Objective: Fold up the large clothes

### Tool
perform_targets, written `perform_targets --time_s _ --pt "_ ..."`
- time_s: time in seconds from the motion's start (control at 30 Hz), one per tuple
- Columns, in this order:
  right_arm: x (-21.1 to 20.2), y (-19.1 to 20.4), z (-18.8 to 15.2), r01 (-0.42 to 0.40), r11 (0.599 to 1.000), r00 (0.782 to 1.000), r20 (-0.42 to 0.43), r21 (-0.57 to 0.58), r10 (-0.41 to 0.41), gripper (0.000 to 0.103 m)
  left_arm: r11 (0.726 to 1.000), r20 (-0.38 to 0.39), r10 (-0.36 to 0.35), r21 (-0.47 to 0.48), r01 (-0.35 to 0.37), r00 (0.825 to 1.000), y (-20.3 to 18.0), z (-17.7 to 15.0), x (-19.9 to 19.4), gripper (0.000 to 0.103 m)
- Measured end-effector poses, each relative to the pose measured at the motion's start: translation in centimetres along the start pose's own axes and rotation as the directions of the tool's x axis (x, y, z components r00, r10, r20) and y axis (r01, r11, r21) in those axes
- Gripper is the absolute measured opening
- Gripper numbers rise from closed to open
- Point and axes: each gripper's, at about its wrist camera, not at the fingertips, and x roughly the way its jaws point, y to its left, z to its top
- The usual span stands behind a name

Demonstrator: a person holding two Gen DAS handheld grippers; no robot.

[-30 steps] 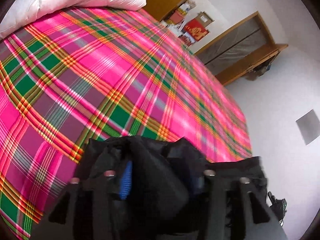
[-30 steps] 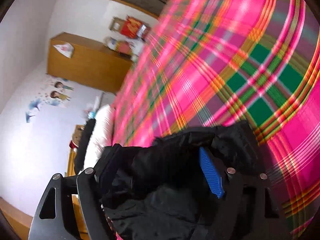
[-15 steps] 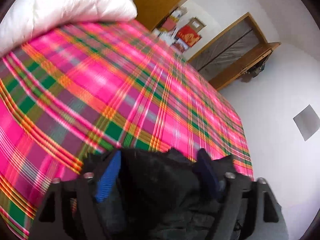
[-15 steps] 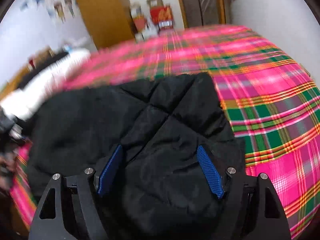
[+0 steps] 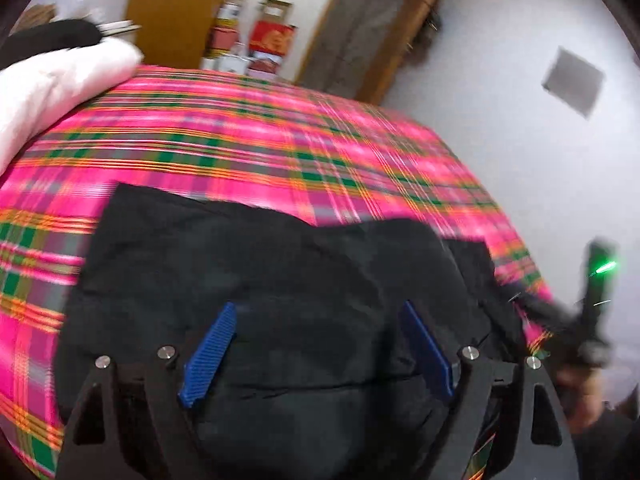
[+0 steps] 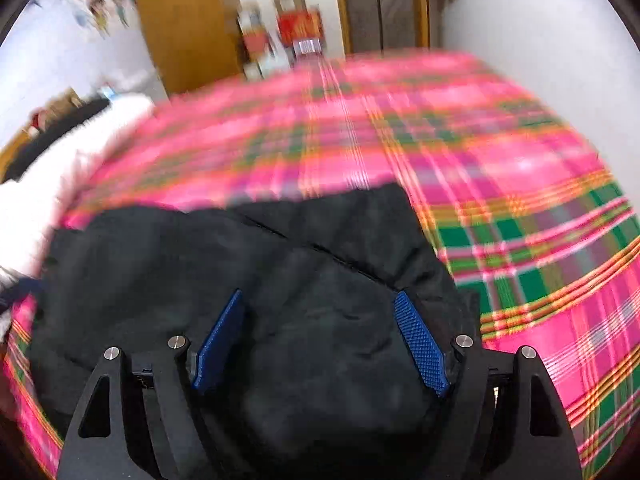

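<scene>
A black padded garment (image 5: pixel 280 264) lies on the pink plaid bed cover (image 5: pixel 248 152). My left gripper (image 5: pixel 316 312) is open, its blue pads (image 5: pixel 208 352) spread just above the garment. In the right wrist view the same garment (image 6: pixel 224 264) lies spread on the plaid cover (image 6: pixel 520 184). My right gripper (image 6: pixel 320 304) is open too, its blue pads (image 6: pixel 420 344) wide apart over the garment's near part. Neither gripper holds cloth. The other gripper shows blurred at the right edge of the left wrist view (image 5: pixel 592 320).
A white duvet (image 5: pixel 52 92) is heaped at the bed's left side, also in the right wrist view (image 6: pixel 60 176). A wooden door (image 5: pixel 176 12), red boxes (image 5: pixel 272 40) and a wooden frame (image 5: pixel 380 28) stand beyond the bed. White wall on the right.
Both grippers were shut on bunched black cloth a second ago. They have opened and let it go, and the garment now lies spread on the bed. Both views have swung level.
</scene>
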Motion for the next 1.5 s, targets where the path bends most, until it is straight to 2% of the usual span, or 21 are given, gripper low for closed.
perform_targets --time_s 0.03,0.1,0.2,0.27,0.33,0.5,0.77,1.0,1.3,1.43,1.5 --pt "-0.8 0.8 -0.2 -0.033 0.999 0.999 0.021 -0.009 0.033 0.078 1.000 -0.009 0.011 0.016 -0.011 1.000 -0.4 -0.1 1.1 0.086" --pt "-0.2 2.6 -0.9 -0.067 0.995 0.998 -0.003 -0.069 0.067 0.078 0.997 -0.028 0.075 0.033 -0.074 0.997 -0.5 -0.2 3.3 0.086" --pt "4.6 2.6 -1.5 -0.033 0.994 0.994 -0.108 -0.107 0.021 0.078 0.991 -0.032 0.127 0.041 -0.126 0.991 0.3 0.4 5.2 0.086" --pt "6.8 1.3 -1.1 -0.014 0.996 0.993 -0.120 -0.088 0.003 0.078 0.981 -0.012 0.181 0.067 -0.180 0.983 0.8 0.8 5.9 0.086" --pt "8.1 0.6 -0.7 -0.008 0.998 0.992 -0.128 -0.063 0.000 0.078 0.976 -0.011 0.206 0.070 -0.205 0.978 1.8 1.2 7.2 0.086" --pt "10.6 0.0 -1.1 0.019 0.999 0.991 -0.129 -0.048 -0.025 0.078 0.977 -0.001 0.211 0.019 -0.211 0.978 3.8 1.0 9.5 0.086" --pt "11.2 -0.2 -2.3 0.015 0.999 0.996 -0.083 -0.032 -0.017 0.078 0.972 0.026 0.232 0.027 -0.233 0.972 3.8 0.3 11.1 0.086" --pt "11.6 -0.3 -2.4 0.015 0.999 0.997 -0.080 -0.031 -0.018 0.078 0.970 0.027 0.240 0.026 -0.241 0.970 3.9 0.0 11.4 0.087" --pt "12.0 0.0 -2.3 0.035 0.998 0.995 -0.095 -0.043 -0.039 0.078 0.964 -0.003 0.263 0.039 -0.263 0.965 3.7 0.4 11.8 0.087" --pt "12.1 -0.1 -2.2 0.036 0.998 0.994 -0.102 -0.042 -0.040 0.078 0.968 -0.056 0.249 0.041 -0.247 0.967 3.8 1.3 11.4 0.086" --pt "12.1 -0.1 -2.1 0.035 0.998 0.993 -0.112 -0.042 -0.040 0.078 0.972 -0.079 0.232 0.053 -0.228 0.970 3.8 2.1 10.2 0.082"
